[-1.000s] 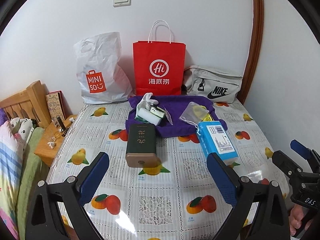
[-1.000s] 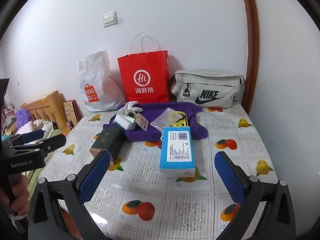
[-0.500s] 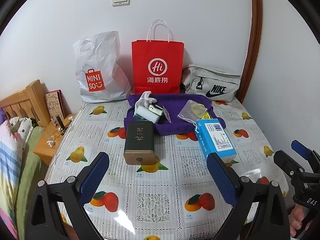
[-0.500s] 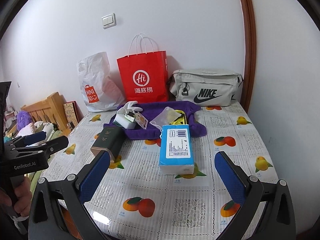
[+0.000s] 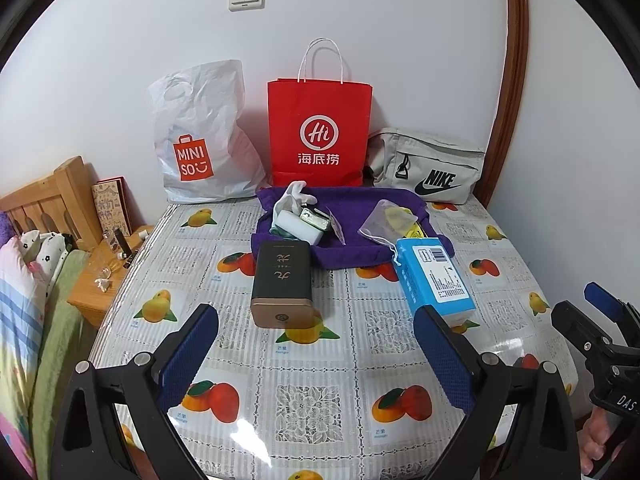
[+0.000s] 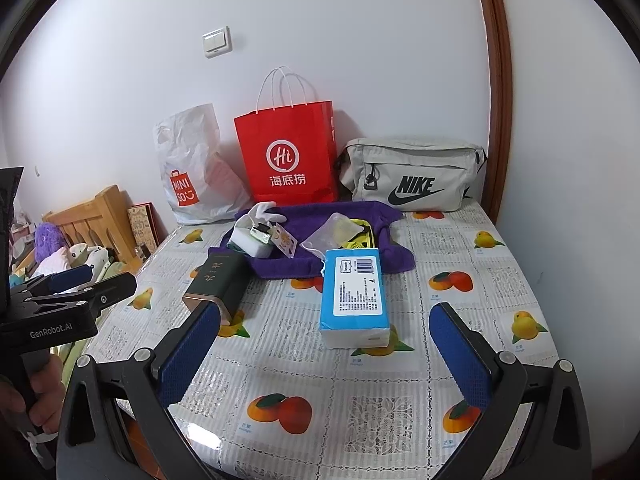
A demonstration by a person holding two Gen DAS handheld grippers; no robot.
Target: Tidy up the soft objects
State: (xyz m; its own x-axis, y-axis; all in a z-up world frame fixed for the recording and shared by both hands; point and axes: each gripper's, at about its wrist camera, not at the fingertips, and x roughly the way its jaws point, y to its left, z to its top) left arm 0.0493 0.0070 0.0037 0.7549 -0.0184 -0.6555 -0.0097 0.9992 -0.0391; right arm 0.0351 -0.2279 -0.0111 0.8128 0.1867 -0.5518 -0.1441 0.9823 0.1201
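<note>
A purple towel [image 5: 360, 204] [image 6: 320, 216] lies at the back of the table under a white glove and sponge [image 5: 294, 216] [image 6: 256, 232] and a mesh pouch [image 5: 386, 222] [image 6: 338, 230]. In front of it are a blue tissue pack [image 5: 434, 280] [image 6: 354, 296] and a dark green box [image 5: 282, 284] [image 6: 214, 284]. My left gripper [image 5: 316, 354] hangs open near the table's front edge, short of the box. My right gripper [image 6: 324, 354] is open too, just short of the tissue pack. Nothing is held by either.
Against the wall stand a white Miniso plastic bag [image 5: 200, 140], a red paper bag [image 5: 320, 128] and a grey Nike bag [image 5: 428, 170]. A wooden nightstand [image 5: 104, 276] and a bed [image 5: 24, 300] lie left of the fruit-print tablecloth [image 5: 308, 396].
Both grippers have drawn back and risen slightly, so the table and its objects look a little farther away. Nothing on the table has moved.
</note>
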